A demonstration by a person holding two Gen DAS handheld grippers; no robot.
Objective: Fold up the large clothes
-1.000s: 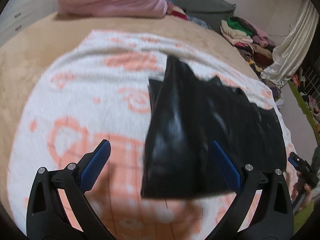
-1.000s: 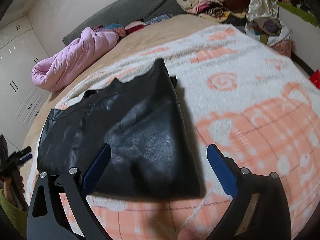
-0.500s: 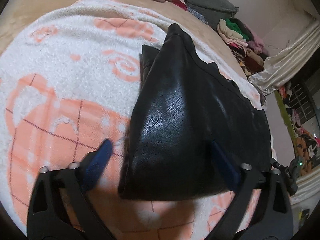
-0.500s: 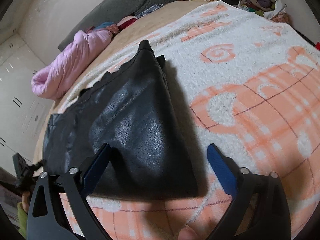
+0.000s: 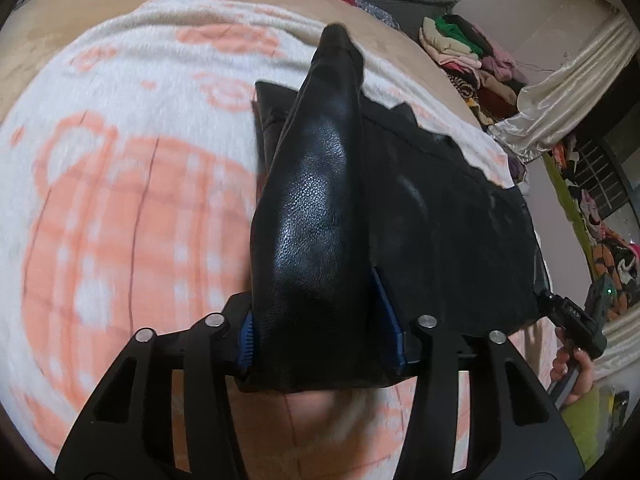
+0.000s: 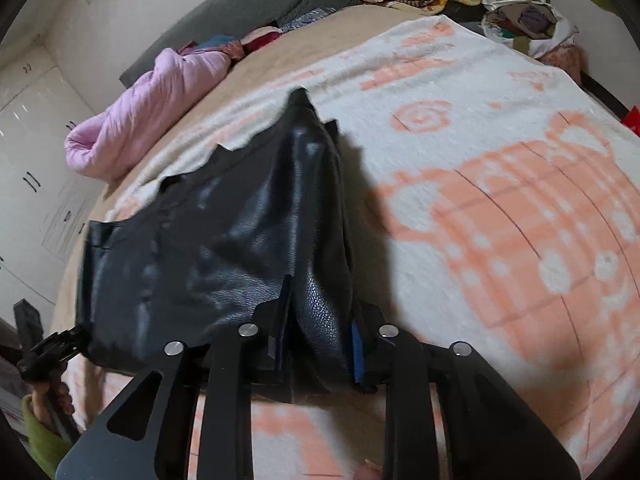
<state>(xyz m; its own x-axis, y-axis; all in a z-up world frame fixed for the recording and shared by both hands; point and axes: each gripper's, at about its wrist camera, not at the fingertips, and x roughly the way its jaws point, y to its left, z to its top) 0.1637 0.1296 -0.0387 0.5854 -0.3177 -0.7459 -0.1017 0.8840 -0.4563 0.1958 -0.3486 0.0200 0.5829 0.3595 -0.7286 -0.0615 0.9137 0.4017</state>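
A black leather garment (image 5: pixel 432 216) lies partly folded on a white and orange patterned blanket (image 5: pixel 120 184) on a bed. My left gripper (image 5: pixel 320 332) is shut on its near edge, and a ridge of leather (image 5: pixel 316 200) rises away from the jaws. In the right wrist view my right gripper (image 6: pixel 320 340) is shut on the same garment (image 6: pixel 208 256) at its near edge, bunching a fold (image 6: pixel 320 312) between the blue pads. The other gripper shows at the garment's far corner in each view (image 5: pixel 576 320) (image 6: pixel 48 352).
A pink quilt (image 6: pixel 152 120) lies at the head of the bed by a grey headboard (image 6: pixel 240 12). Piles of clothes (image 5: pixel 472 52) and a cream curtain (image 5: pixel 560 92) stand beyond the bed. White wardrobes (image 6: pixel 28 168) line the wall.
Both grippers moved in onto the garment's near edge and closed on it. The leather between the jaws is now bunched and raised.
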